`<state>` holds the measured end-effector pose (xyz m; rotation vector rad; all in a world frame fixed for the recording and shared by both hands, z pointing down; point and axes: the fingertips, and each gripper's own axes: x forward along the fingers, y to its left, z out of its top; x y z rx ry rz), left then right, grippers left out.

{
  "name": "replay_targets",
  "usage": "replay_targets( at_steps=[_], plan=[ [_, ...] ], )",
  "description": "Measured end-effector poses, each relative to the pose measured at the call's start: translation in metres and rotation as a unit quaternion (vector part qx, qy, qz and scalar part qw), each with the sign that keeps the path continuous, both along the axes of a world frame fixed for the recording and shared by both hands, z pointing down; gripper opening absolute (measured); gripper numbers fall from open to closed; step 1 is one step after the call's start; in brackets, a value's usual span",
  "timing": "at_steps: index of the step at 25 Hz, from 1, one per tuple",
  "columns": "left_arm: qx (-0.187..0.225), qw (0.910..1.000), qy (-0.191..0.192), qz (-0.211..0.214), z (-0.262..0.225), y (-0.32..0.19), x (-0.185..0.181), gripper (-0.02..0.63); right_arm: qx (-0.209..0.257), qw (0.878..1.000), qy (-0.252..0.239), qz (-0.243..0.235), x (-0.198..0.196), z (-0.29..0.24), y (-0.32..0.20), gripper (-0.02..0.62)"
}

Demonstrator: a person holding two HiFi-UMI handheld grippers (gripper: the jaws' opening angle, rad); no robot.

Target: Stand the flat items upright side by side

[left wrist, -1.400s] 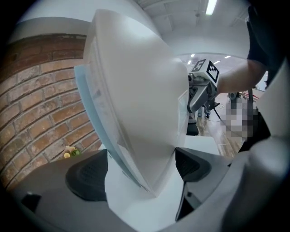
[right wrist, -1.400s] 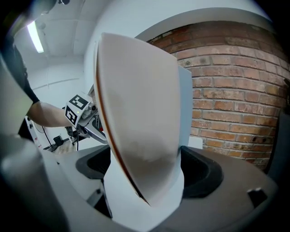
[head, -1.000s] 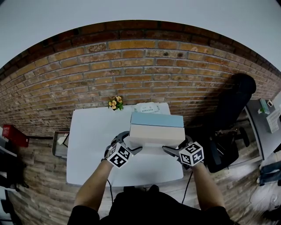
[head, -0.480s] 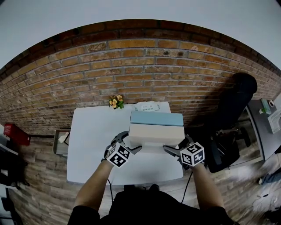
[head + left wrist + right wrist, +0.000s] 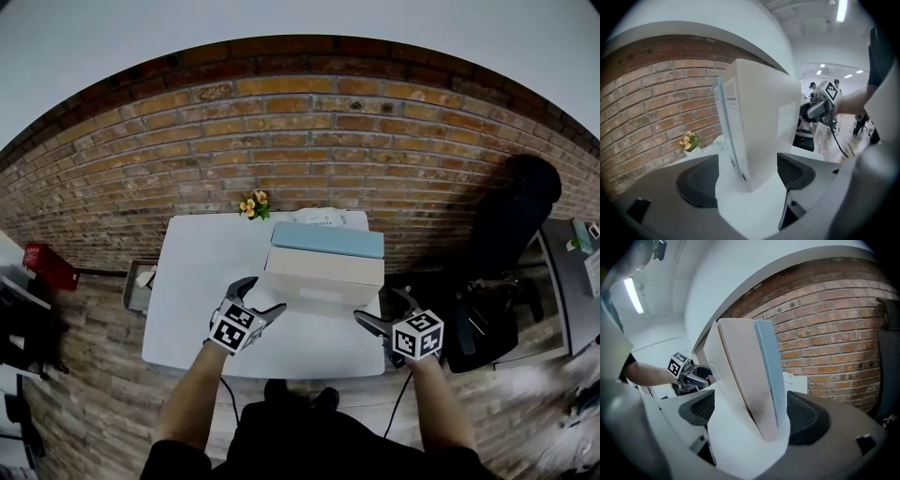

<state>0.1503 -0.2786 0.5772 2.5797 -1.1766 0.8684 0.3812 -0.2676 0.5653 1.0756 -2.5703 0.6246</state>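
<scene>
Three flat items (image 5: 324, 266) stand upright side by side on the white table (image 5: 197, 281), the blue one nearest the brick wall (image 5: 281, 141). We find the left gripper (image 5: 261, 298) and right gripper (image 5: 380, 310) beside their ends, jaws wide apart, gripping nothing.
</scene>
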Motion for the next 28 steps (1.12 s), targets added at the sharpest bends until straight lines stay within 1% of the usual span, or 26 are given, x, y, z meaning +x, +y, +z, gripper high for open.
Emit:
replay_targets(
  at_steps=[3,4,6,10,12,14,17,21,22,25,26,28],
  plan=[
    [-0.012,0.9969,0.048,-0.060,-0.009,0.011,-0.011,0.398,-0.006,1.000,-0.012,0.024,0.011,0.004,0.004,0.489],
    [-0.013,0.9950,0.058,-0.080,-0.011,0.016,-0.017,0.390,-0.011,0.999,-0.015,0.035,0.014,0.006,0.005,0.489],
    [-0.006,0.9917,0.065,-0.111,-0.016,0.024,-0.031,0.375,-0.016,0.998,-0.019,0.053,0.015,0.010,0.008,0.483],
    [0.021,0.9851,0.089,-0.146,-0.032,0.038,-0.056,0.334,-0.013,0.997,-0.015,0.074,0.007,0.007,0.026,0.474],
    [0.033,0.9810,0.100,-0.163,-0.038,0.047,-0.073,0.317,-0.007,0.996,-0.013,0.082,-0.003,0.000,0.040,0.474],
    [0.042,0.9771,0.115,-0.174,-0.043,0.059,-0.091,0.286,0.005,0.996,-0.003,0.093,-0.019,-0.006,0.053,0.466],
    [0.051,0.9735,0.130,-0.181,-0.049,0.083,-0.121,0.254,0.028,0.994,0.019,0.100,-0.055,-0.013,0.068,0.410],
    [0.066,0.9774,0.106,-0.171,-0.054,0.124,-0.162,0.226,0.042,0.996,0.010,0.084,-0.128,-0.025,0.089,0.379],
    [0.067,0.9779,0.109,-0.166,-0.056,0.134,-0.172,0.224,0.046,0.996,0.005,0.080,-0.147,-0.029,0.096,0.364],
    [0.060,0.9777,0.140,-0.145,-0.067,0.164,-0.193,0.230,0.055,0.996,-0.005,0.066,-0.194,-0.040,0.118,0.321],
    [0.062,0.9778,0.145,-0.138,-0.072,0.172,-0.198,0.230,0.057,0.996,-0.006,0.062,-0.207,-0.044,0.124,0.310],
    [0.067,0.9794,0.142,-0.127,-0.079,0.187,-0.209,0.230,0.065,0.996,-0.001,0.053,-0.228,-0.054,0.135,0.284]
  ],
)
